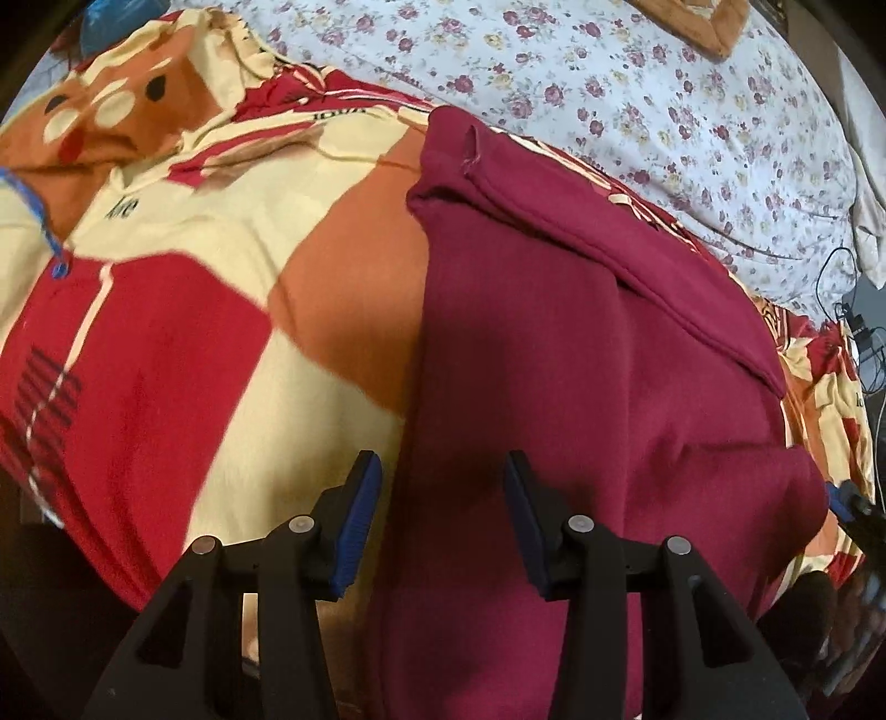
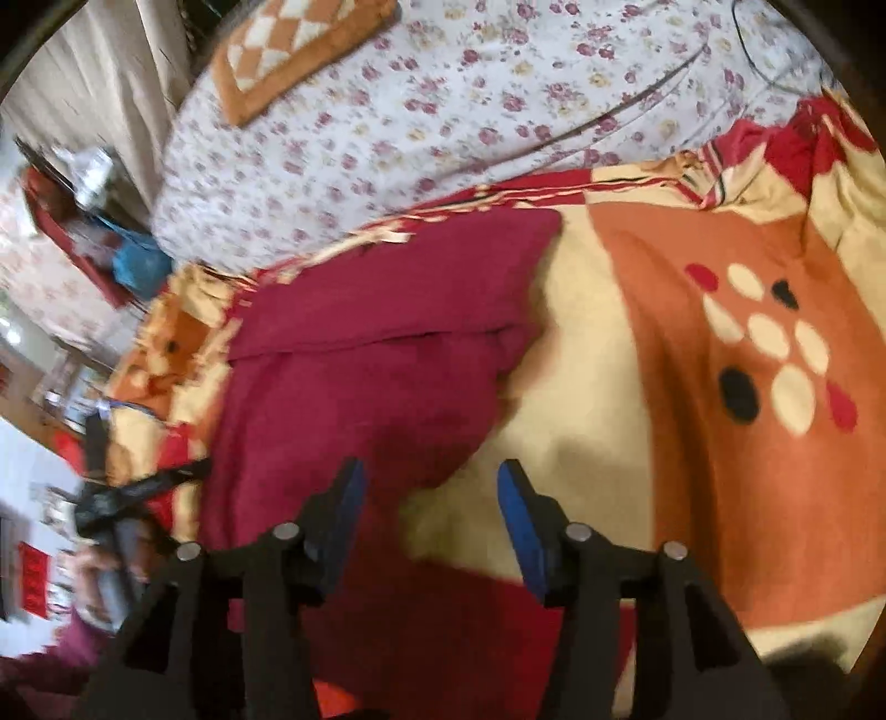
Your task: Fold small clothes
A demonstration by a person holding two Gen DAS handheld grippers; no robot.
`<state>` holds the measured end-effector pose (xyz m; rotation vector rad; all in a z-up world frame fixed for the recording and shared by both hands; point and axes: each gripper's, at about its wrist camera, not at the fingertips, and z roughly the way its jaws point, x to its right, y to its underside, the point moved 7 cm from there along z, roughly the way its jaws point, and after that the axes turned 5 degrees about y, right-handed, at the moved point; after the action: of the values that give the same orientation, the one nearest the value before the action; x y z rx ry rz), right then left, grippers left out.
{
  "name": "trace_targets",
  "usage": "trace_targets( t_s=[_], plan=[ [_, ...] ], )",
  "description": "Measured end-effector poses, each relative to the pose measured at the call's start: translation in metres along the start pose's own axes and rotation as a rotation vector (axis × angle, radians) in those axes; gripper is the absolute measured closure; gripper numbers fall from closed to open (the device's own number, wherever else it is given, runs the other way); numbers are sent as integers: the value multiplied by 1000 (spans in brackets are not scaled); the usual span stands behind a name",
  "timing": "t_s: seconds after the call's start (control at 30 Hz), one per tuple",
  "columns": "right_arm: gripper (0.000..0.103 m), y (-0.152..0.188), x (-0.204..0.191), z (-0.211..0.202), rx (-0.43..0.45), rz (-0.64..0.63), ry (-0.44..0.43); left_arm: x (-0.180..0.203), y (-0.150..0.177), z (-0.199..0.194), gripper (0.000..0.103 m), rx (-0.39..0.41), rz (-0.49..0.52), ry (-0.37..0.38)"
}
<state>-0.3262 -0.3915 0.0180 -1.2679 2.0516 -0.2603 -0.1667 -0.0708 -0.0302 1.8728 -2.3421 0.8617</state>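
A maroon garment (image 1: 581,387) lies on a red, cream and orange blanket (image 1: 194,288), with a folded flap along its far edge. My left gripper (image 1: 443,487) is open and empty, its jaws standing over the garment's left edge. In the right wrist view the same garment (image 2: 376,343) lies left of centre on the blanket (image 2: 720,443). My right gripper (image 2: 429,487) is open and empty, just above the garment's near right corner. The left gripper (image 2: 111,498) shows blurred at the garment's left side.
A white floral bedsheet (image 1: 637,99) covers the bed beyond the blanket. An orange checked cushion (image 2: 293,50) lies on it. Cables (image 1: 836,288) hang at the bed's right edge. Blurred room clutter and a blue bag (image 2: 133,266) sit at the left.
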Motion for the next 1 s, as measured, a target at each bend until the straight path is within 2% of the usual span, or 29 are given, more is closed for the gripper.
trace_targets(
  t_s=[0.1,0.17,0.2,0.23,0.27,0.3,0.43,0.5,0.6,0.63,0.67,0.73,0.87,0.93,1.0],
  plan=[
    [41,11,-15,6,-29,-15,-53,1,13,-3,67,-8,-1,3],
    [40,22,-20,22,-52,-76,-2,2,23,-4,67,-17,4,0],
    [45,27,-19,30,-67,-105,41,2,29,-4,67,-19,13,-8],
    [89,32,-15,39,-86,-127,90,1,32,-5,67,-16,22,-14],
    [97,36,-10,43,-98,-111,91,0,37,-7,67,-12,30,-23],
    [97,41,-6,40,-101,-81,72,-2,41,-9,67,-12,32,-25],
    [97,59,1,20,-137,-137,118,-8,54,-13,67,-16,20,-19],
    [97,67,7,24,-171,-145,142,-9,57,-13,67,-4,24,-25],
    [93,68,13,31,-181,-122,157,-9,60,-16,67,2,19,-29],
    [79,67,11,27,-167,-119,148,-9,62,-17,67,1,20,-27],
    [58,65,10,20,-149,-115,139,-10,65,-18,67,3,21,-30],
    [38,64,11,5,-126,-113,129,-13,70,-20,67,7,29,-47],
    [37,71,15,-8,-138,-106,136,-13,77,-19,67,12,43,-66],
    [37,78,15,-6,-155,-89,121,-12,77,-19,67,9,38,-63],
    [37,86,15,-1,-182,-90,141,-12,79,-19,67,2,36,-58]
  ],
)
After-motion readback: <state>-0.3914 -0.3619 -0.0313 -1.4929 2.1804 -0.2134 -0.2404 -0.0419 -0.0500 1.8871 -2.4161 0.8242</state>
